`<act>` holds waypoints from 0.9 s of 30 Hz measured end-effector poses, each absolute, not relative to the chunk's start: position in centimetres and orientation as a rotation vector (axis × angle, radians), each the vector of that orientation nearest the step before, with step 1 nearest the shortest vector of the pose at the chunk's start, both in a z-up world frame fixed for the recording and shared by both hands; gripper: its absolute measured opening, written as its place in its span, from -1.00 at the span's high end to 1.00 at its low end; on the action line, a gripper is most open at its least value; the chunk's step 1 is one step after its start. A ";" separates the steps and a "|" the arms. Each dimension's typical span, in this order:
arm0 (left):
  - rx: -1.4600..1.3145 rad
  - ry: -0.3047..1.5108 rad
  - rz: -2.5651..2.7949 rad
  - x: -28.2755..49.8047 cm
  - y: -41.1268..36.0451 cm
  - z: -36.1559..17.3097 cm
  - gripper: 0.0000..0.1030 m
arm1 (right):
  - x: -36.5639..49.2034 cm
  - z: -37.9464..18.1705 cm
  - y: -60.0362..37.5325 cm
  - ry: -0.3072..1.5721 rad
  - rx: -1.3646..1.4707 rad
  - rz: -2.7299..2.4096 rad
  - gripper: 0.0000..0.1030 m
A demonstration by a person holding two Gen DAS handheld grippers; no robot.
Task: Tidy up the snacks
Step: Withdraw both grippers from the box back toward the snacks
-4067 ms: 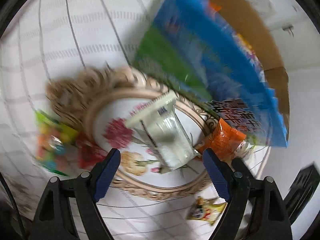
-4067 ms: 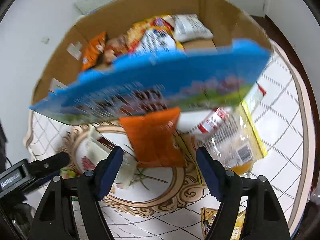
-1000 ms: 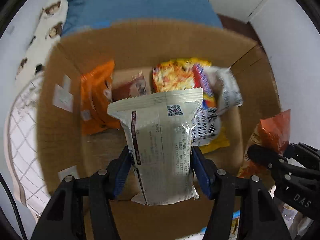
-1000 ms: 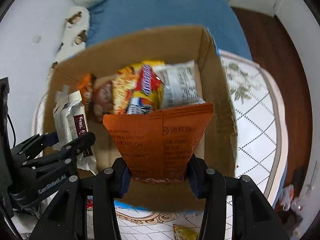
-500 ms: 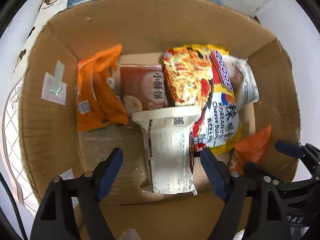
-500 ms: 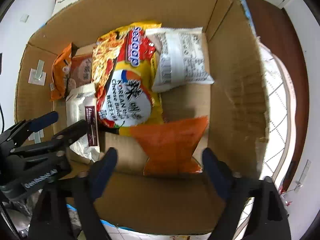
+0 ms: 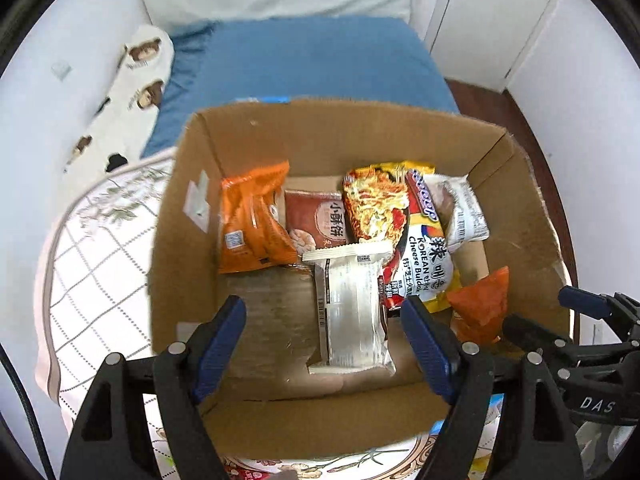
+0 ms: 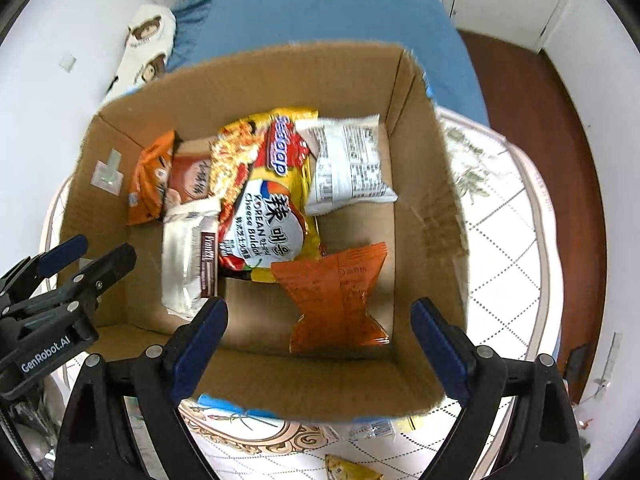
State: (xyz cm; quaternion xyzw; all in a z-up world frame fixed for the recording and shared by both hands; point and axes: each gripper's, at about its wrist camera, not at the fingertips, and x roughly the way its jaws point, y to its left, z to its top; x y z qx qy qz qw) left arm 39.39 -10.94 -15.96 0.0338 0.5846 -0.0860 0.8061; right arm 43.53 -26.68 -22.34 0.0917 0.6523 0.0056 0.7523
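Presently both grippers hang wide and empty over the cardboard box (image 8: pixel 424 168). Left gripper (image 7: pixel 324 344) straddles the white packet (image 7: pixel 350 312) — long axis running away. Right gripper (image 8: pixel 320 340) frames the orange packet (image 8: pixel 334 296), lying flat just beyond.

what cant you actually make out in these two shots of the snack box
- Brown packet: right wrist view, print blurred, partly behind the noodle packet.
- Yellow packet on the table: right wrist view, cut off by the bottom edge.
- Items under the cardboard box: both views, box hides them.
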 end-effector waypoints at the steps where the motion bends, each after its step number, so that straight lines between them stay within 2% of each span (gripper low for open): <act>1: 0.072 1.233 -0.186 39.1 -10.8 -15.7 -0.53 | 43.3 -21.6 -26.9 1.406 0.199 0.009 -0.84; 18: 0.063 0.950 -0.173 30.9 -9.5 -7.5 -0.53 | 35.8 -12.2 -24.9 1.128 0.162 0.011 -0.84; 27: 0.054 0.864 -0.148 27.4 -9.2 -5.6 -0.53 | 31.9 -9.4 -24.7 1.047 0.203 0.020 -0.84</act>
